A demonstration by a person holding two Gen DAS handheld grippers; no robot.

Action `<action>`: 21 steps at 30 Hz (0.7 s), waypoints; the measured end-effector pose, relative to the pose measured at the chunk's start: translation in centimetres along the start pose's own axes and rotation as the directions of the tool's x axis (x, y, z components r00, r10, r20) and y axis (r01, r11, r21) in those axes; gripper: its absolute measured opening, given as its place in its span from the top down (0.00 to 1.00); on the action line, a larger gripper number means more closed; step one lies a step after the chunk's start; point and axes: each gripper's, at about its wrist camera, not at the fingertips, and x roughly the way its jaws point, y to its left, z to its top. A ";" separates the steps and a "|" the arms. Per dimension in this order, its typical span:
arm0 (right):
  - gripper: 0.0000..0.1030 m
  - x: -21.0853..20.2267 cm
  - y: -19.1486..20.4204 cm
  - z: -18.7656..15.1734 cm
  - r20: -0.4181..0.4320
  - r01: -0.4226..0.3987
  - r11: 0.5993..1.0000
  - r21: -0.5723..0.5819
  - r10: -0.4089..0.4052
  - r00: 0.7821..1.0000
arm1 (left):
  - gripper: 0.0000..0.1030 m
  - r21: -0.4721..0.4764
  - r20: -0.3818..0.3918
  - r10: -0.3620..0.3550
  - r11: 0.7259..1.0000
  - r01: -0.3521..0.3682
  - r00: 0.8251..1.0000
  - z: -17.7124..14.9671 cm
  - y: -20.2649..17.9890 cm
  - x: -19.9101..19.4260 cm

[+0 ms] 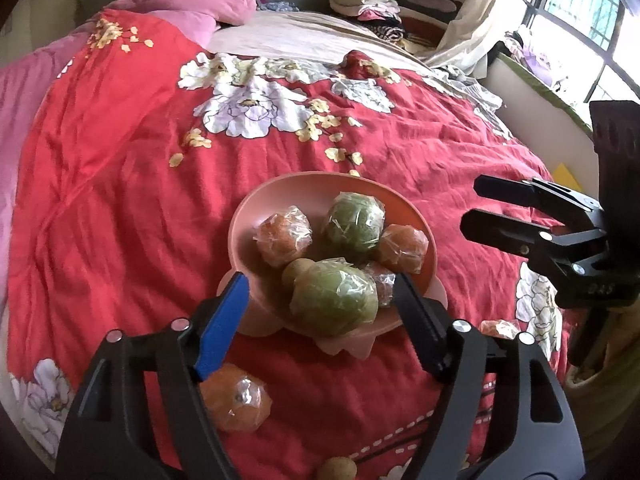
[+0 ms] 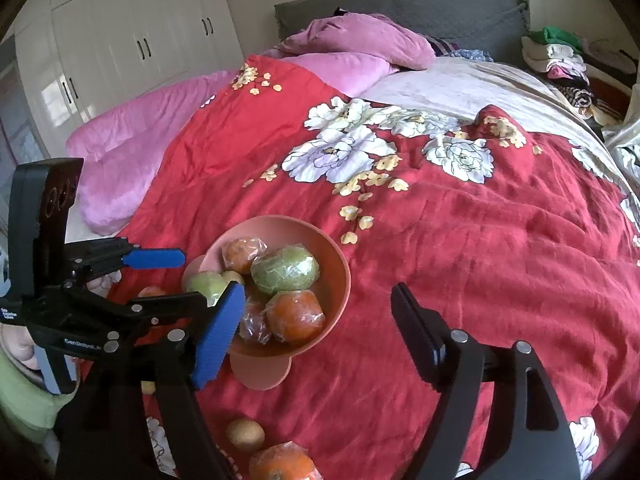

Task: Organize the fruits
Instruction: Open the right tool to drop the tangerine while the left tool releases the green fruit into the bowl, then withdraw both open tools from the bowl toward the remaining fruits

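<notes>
A pink footed bowl (image 1: 240,220) (image 2: 336,264) stands on the red floral bedspread and holds several plastic-wrapped fruits: green ones (image 1: 354,216) (image 2: 286,269), oranges (image 1: 283,234) (image 2: 295,316) and a small brown one (image 1: 298,272). My left gripper (image 1: 320,292) is open and empty, its jaws on either side of the bowl's near rim. My right gripper (image 2: 318,304) is open and empty, just right of the bowl; it also shows in the left wrist view (image 1: 480,204). Loose on the bed lie a wrapped orange (image 1: 236,400) (image 2: 286,462), a small brown fruit (image 1: 337,469) (image 2: 245,435) and another orange (image 1: 498,328).
Pink pillows (image 2: 132,148) and a grey headboard (image 2: 400,12) lie at the far end. Folded clothes (image 1: 368,0) are stacked beyond the bed. White wardrobes (image 2: 120,40) stand to the left, a window (image 1: 580,12) to the right. The red bedspread (image 2: 480,240) stretches wide to the right.
</notes>
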 end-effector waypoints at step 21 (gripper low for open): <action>0.10 -2.8 1.2 -1.2 0.042 -0.014 1.000 -0.012 0.015 0.999 | 0.10 -0.100 0.078 0.013 0.995 -0.005 0.997 -0.3 1.8 -4.1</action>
